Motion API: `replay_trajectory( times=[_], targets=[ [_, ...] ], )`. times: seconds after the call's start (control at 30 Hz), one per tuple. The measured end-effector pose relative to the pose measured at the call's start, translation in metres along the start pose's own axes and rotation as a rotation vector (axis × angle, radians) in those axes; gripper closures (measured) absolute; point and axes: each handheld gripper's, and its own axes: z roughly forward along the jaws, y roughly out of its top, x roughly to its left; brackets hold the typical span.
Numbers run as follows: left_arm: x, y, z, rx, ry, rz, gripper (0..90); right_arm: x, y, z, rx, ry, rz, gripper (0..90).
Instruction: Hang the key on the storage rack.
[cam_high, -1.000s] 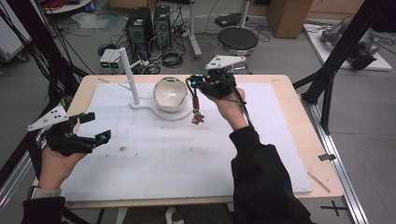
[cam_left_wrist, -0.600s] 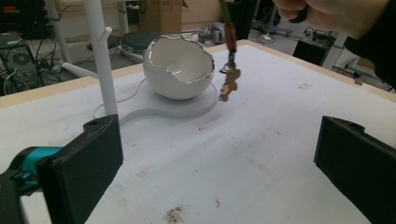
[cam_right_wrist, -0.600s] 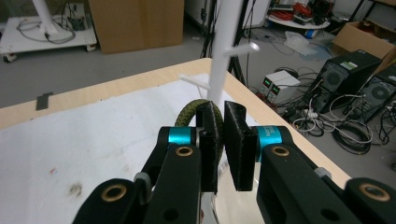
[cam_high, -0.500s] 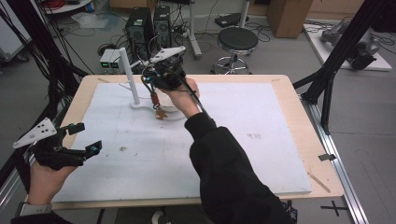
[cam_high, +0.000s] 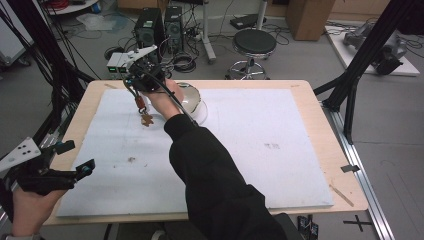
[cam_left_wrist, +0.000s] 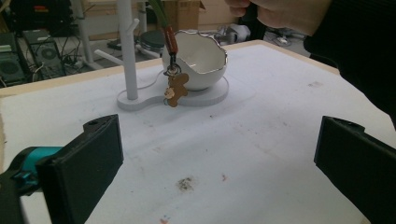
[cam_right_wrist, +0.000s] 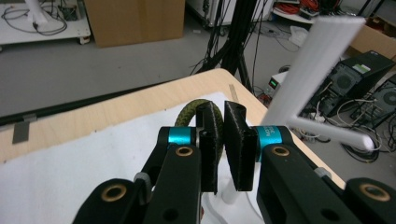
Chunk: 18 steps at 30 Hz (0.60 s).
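The right gripper (cam_high: 141, 82) is held up over the far left part of the table (cam_high: 310, 100), its two black jaws pressed nearly together on a green braided loop (cam_right_wrist: 189, 113) — seen close up in the right gripper view, where the cord arches over the left jaw. From that loop a keychain (cam_left_wrist: 173, 79) hangs down: a reddish-brown sleeve, a small metal clasp, then a brown gingerbread-man charm (cam_high: 147, 119) dangling just above the white mat (cam_high: 250, 150) that covers most of the tabletop.

Just beside the hanging charm stands a white stand (cam_left_wrist: 128, 51), an upright post with short side pegs on a flat white base. On the same base, right behind the charm in the left gripper view, sits a white bowl (cam_left_wrist: 201, 58) shaped like a cracked eggshell with a thin metallic rim. In the high view the person's right hand (cam_high: 165, 100) and black sleeve (cam_high: 215, 175) reach diagonally across the mat and cover part of the bowl and most of the stand.

The left gripper (cam_high: 57, 165) is held low at the near left corner of the table, jaws spread wide apart with nothing between them — well apart from the stand and bowl. A few small dark stains mark the mat between them.

Beyond the far edge, the floor holds computer towers (cam_high: 157, 25), tangled cables and a round black stool (cam_high: 255, 44).
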Motion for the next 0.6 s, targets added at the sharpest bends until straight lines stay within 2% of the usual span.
replay_trajectory(
  times=[0.13,0.23,0.6],
  targets=[
    [-0.002,-0.003,-0.007,0.005,0.012,-0.002,1.7,0.000,0.000,0.012,0.029,-0.014,-0.012,84.5],
    [-0.002,-0.005,-0.011,0.008,0.023,-0.003,1.7,-0.004,-0.005,0.024,0.061,-0.042,0.005,84.5],
    [-0.004,-0.010,-0.013,0.026,0.028,-0.007,1.7,-0.012,-0.014,0.042,0.117,-0.084,0.041,84.4]
  ],
)
